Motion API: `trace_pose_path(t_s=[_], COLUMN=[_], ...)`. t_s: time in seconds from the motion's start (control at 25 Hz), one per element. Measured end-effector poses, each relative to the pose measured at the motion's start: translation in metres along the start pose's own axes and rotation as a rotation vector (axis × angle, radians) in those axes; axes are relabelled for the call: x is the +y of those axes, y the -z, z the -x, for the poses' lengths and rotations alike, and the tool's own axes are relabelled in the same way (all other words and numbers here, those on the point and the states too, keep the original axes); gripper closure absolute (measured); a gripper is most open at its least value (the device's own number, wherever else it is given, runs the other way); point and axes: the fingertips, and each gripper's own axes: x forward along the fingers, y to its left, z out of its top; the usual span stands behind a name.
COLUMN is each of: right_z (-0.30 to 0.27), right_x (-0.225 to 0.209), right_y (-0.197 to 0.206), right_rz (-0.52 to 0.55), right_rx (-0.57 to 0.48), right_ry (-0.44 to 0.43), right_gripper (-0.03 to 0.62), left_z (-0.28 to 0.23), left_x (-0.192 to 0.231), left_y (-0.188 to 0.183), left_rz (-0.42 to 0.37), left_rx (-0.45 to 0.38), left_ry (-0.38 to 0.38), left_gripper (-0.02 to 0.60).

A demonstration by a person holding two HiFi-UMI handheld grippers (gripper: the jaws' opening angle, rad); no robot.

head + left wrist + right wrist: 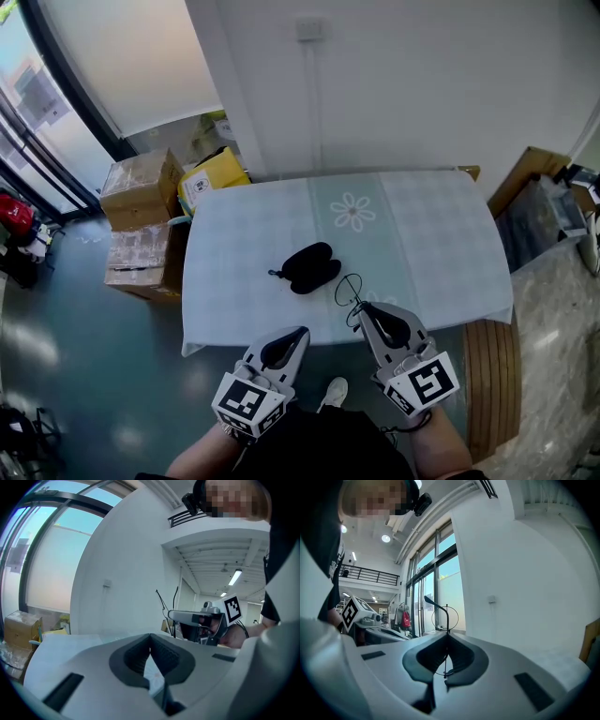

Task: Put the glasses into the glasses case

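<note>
Above the table [431, 244] edge, glasses [447, 620] in the right claw [363, 309].

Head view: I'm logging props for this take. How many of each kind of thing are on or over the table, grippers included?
glasses case: 1
glasses: 1
grippers: 2, the left gripper and the right gripper, the second shut on the glasses
Total: 4

A table [441, 234] draped in a pale checked cloth [234, 281] is carrying one black glasses case [309, 267], lying just ahead and left of the right claw [360, 306].
</note>
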Motion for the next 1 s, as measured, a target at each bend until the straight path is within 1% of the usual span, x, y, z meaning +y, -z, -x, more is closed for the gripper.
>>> trace_pose_path(t_s=[0.12, 0.4, 0.76, 1.0], right_z=[0.001, -0.011, -0.055, -0.094], right_x=[-0.009, -0.023, -0.028, -0.028], right_y=[0.001, 0.005, 0.010, 0.017], right_rz=[0.003, 0.000, 0.013, 0.025], right_rx=[0.004, 0.014, 0.052, 0.090], right_ry=[-0.027, -0.057, -0.077, -0.086], right_gripper=[0.568, 0.568, 0.568, 0.568], left_z=[-0.006, -0.016, -0.024, -0.025], left_x=[-0.004, -0.001, 0.036, 0.067], left_y=[0.001, 0.003, 0.007, 0.003], left_rz=[0.015, 0.023, 0.060, 0.064], left_rx=[0.002, 0.018, 0.023, 0.029], left_ry=[-0.027, -0.051, -0.062, -0.046], left_gripper=[0.555, 0.555, 0.555, 0.555])
